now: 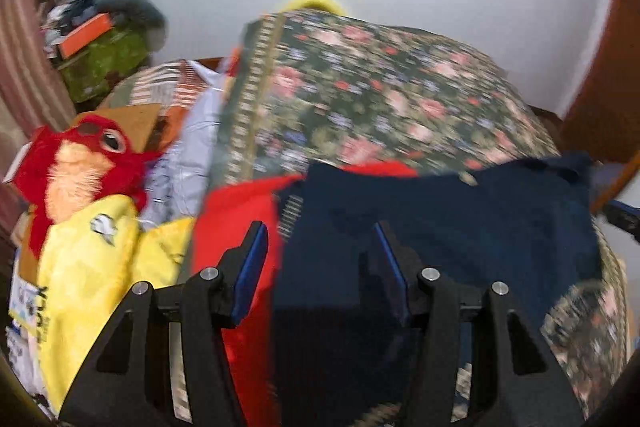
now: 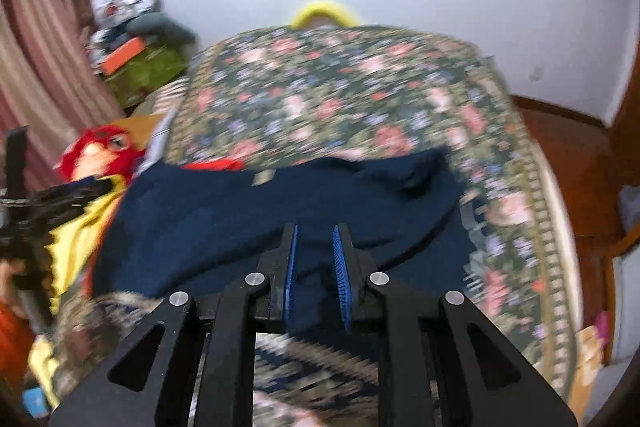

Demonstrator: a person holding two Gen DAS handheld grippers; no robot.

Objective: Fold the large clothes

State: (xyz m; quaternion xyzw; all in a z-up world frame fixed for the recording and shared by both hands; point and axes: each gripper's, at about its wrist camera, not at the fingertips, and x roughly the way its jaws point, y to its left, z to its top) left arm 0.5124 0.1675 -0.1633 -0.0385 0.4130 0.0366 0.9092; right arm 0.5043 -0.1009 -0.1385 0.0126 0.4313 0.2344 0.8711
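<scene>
A dark navy garment [image 1: 440,227] lies rumpled across the near part of a bed with a floral cover [image 1: 360,91]. It also shows in the right wrist view [image 2: 240,223]. A red cloth [image 1: 236,211] lies under its left side. My left gripper [image 1: 320,231] is open, its blue pads wide apart, above the navy garment's near left edge. My right gripper [image 2: 315,233] has its pads a narrow gap apart over the navy garment's near edge, with dark cloth between the fingers lower down. The left gripper [image 2: 44,211] shows at the left of the right wrist view.
A red plush toy [image 1: 80,163] and a yellow bag [image 1: 92,259] lie at the bed's left side. Piled boxes and cloths [image 1: 100,39] stand by the curtain at back left. A yellow object [image 2: 320,11] sits behind the bed. Wooden floor [image 2: 568,155] is at the right.
</scene>
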